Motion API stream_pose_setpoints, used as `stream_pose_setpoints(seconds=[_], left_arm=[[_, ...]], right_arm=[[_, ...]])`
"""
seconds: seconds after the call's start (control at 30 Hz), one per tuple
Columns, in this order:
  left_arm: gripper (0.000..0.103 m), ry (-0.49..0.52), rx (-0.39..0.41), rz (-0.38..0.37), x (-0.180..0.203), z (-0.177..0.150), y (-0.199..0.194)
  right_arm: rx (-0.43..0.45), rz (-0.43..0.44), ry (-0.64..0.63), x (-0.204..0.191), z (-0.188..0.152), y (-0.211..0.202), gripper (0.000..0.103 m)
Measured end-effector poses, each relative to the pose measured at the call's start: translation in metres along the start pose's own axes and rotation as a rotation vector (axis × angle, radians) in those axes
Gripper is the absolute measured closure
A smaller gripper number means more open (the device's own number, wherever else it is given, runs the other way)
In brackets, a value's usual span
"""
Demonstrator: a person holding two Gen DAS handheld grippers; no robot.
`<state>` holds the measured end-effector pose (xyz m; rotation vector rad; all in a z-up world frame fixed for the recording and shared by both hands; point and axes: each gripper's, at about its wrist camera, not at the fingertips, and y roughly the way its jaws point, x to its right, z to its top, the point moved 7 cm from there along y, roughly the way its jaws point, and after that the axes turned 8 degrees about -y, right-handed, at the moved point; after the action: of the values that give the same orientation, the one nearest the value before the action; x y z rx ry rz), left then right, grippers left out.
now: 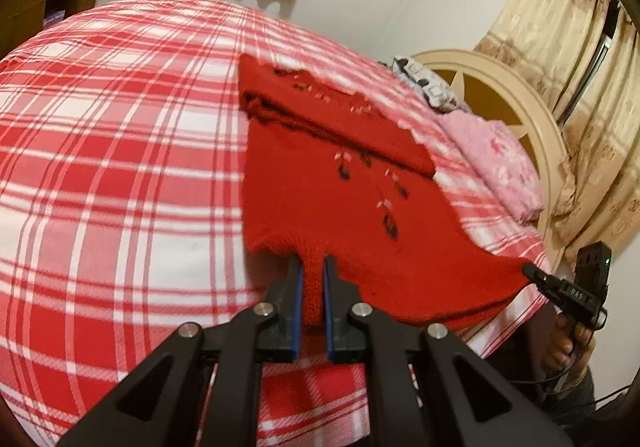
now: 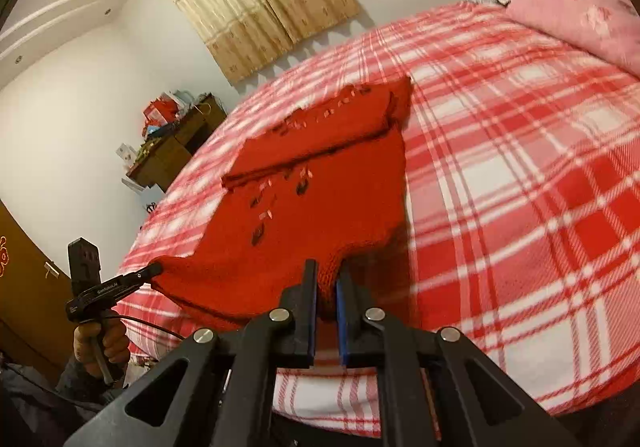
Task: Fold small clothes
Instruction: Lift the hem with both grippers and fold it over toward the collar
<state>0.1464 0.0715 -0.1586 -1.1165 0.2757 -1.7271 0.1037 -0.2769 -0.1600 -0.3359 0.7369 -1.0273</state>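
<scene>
left gripper: clamped on the near hem of the red knit sweater, low centre of the left wrist view. Cloth bunched between the blue pads, jaws narrow.
right gripper: same deal, pinching the hem's other corner, low centre of its own view. It also pops up at the right edge of the left view, biting the stretched tip.
sweater: middle of both frames, spread on the red-and-white plaid bedspread. Sleeves folded across the far part, near edge lifted taut between the two grippers.
pink pillow: upper right.
wooden dresser: cluttered, left of centre.
</scene>
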Motion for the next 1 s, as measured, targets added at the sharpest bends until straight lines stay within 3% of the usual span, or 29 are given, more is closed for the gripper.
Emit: stream_pose_setpoints(seconds=[0.23, 1.0], left_arm=[[0.094, -0.026, 0.043, -0.049, 0.009, 0.025, -0.008], [0.095, -0.015, 0.140, -0.095, 0.033, 0.099, -0.003]], right_arm=[[0.052, 0.011, -0.017, -0.005, 0.027, -0.005, 0.096], [0.188, 0.008, -0.071, -0.012, 0.124, 0.003, 0.096]])
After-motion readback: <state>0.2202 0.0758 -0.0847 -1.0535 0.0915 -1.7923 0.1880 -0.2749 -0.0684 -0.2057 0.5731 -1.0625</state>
